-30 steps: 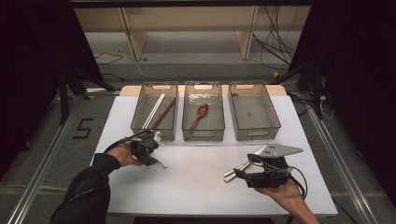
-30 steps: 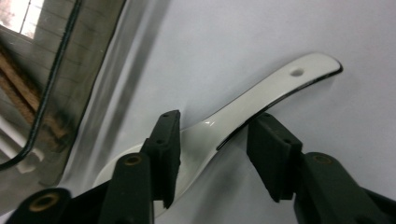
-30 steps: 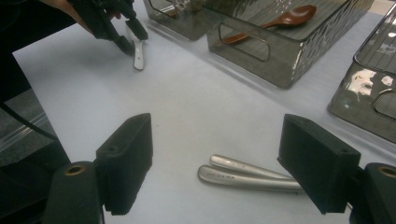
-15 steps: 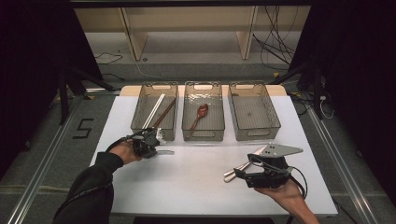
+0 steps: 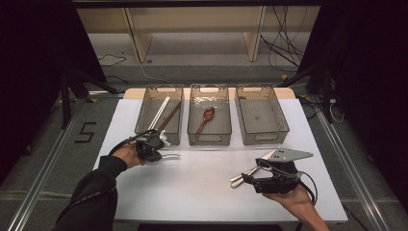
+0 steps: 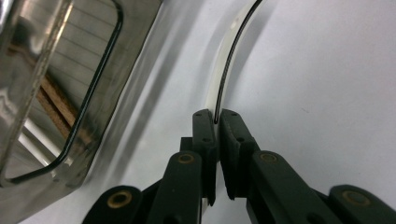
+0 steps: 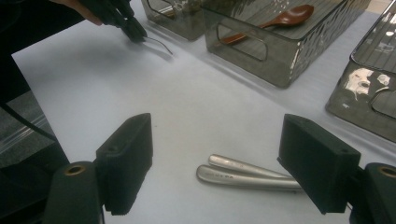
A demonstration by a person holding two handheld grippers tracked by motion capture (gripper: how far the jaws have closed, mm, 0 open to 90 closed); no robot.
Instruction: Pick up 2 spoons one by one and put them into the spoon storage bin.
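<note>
The left gripper [image 6: 216, 122] has just pinched shut on a thin white utensil [image 6: 224, 65] running straight ahead; the right gripper [image 7: 224, 161] gapes wide over two metal handles [image 7: 243, 175].

My left hand-held gripper [image 6: 217, 123]: matt black plastic. Utensil [image 6: 224, 70] in it glossy. Handles [image 7: 243, 173] brushed metal. Worktop [image 5: 202, 183] matt white.
</note>
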